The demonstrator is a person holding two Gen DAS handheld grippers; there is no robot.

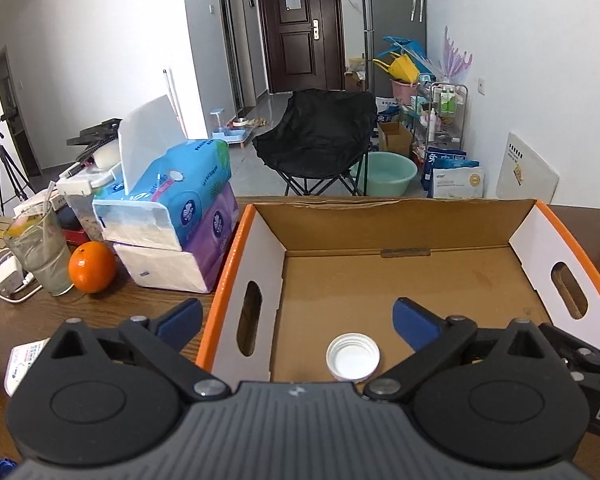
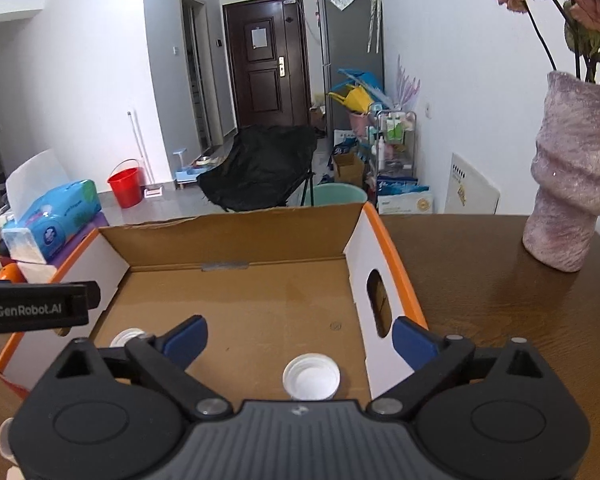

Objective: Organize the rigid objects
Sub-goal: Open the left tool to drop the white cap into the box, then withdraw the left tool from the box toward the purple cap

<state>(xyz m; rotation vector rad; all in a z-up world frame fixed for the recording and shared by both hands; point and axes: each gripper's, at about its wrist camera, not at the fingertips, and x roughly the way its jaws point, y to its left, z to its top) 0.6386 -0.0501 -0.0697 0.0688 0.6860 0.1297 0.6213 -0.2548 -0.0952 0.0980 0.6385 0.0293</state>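
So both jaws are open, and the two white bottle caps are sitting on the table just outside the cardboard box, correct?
Not quite. The caps lie on the floor inside the cardboard box, not on the table; the right wrist view shows both. The jaws are open.

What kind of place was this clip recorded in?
Most likely a lived-in flat's living or dining area: a dark entrance door down the hall, a folding camp chair, tissue packs on a wooden table.
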